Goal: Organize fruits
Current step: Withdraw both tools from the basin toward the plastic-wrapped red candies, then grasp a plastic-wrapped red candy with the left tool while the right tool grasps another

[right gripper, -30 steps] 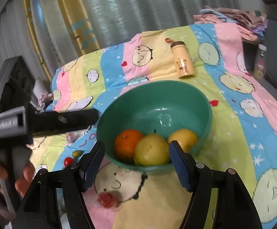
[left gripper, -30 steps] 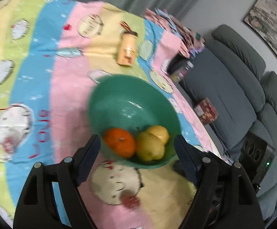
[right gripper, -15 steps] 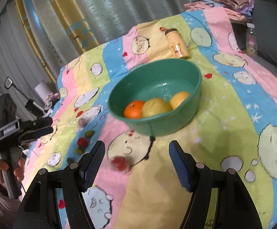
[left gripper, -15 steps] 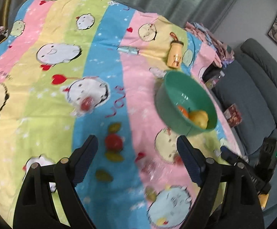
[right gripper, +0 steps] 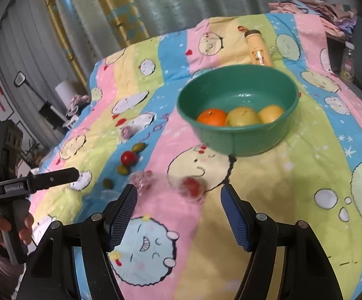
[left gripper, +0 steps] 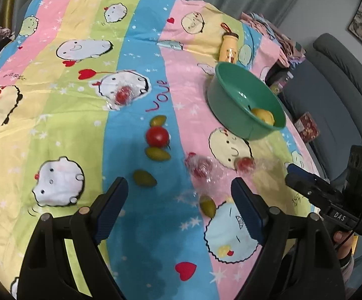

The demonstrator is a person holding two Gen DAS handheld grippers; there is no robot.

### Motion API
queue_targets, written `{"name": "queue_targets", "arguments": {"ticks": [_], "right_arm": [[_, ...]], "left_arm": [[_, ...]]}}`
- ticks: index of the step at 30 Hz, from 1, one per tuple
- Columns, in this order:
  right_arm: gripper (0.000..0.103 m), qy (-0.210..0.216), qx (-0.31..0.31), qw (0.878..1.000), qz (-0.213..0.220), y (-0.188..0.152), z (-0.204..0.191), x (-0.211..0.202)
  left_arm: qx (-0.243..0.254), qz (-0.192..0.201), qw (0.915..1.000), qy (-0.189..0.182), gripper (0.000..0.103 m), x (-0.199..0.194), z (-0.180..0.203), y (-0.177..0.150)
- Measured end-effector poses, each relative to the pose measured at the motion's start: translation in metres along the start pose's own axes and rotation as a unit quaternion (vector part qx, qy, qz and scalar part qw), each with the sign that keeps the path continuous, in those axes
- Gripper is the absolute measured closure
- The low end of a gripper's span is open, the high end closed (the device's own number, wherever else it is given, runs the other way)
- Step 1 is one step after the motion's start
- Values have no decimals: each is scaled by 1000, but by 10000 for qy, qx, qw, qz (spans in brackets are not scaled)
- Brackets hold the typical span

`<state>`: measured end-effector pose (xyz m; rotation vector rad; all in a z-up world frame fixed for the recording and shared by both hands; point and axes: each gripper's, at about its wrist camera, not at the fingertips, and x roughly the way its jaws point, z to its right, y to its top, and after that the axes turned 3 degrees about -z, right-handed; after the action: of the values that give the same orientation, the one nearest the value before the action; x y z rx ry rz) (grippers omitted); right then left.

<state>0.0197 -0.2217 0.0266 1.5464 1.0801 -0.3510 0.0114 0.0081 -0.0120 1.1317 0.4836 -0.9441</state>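
Picking the next fruit cleanly means, I judge, coming down straight over one piece with the jaws spread either side of it, then closing gently so the soft skin is not crushed.

Left wrist view: the left gripper (left gripper: pixel 178 192) hangs over the cloth (left gripper: pixel 56 115) with jaws wide and empty. A green fruit (left gripper: pixel 144 178) lies just beyond the left finger; a tomato (left gripper: pixel 157 136) sits farther off, flanked near and far by two more green fruits. A wrapped red fruit (left gripper: pixel 200 168) lies ahead between the jaws, another green one (left gripper: pixel 207 205) close to the right finger. The bowl (left gripper: pixel 230 115) stands far right, well apart.

Right wrist view: the right gripper (right gripper: pixel 178 206) also has jaws spread, nothing between the pads. A wrapped red fruit (right gripper: pixel 190 186) lies just beyond the gap, slightly blurred. The bowl (right gripper: pixel 233 142) beyond it holds an orange (right gripper: pixel 211 117) and two yellow fruits.
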Motion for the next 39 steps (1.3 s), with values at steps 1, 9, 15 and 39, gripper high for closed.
{"name": "queue_targets", "arguments": {"ticks": [1, 9, 15, 39], "right_arm": [[33, 40, 25, 10000, -41, -2, 0, 3], [33, 149, 150, 9995, -233, -9, 2, 20], [33, 48, 46, 9994, -354, -11, 3, 36], [61, -205, -133, 9981, -559, 8, 9, 80]], "left_arm": [[11, -23, 10000, -9, 19, 2, 0, -1], [253, -140, 9996, 52, 20, 21, 15, -5], [780, -224, 9966, 149, 22, 48, 36, 0], [1243, -537, 9894, 517, 70, 106, 46, 16]]}}
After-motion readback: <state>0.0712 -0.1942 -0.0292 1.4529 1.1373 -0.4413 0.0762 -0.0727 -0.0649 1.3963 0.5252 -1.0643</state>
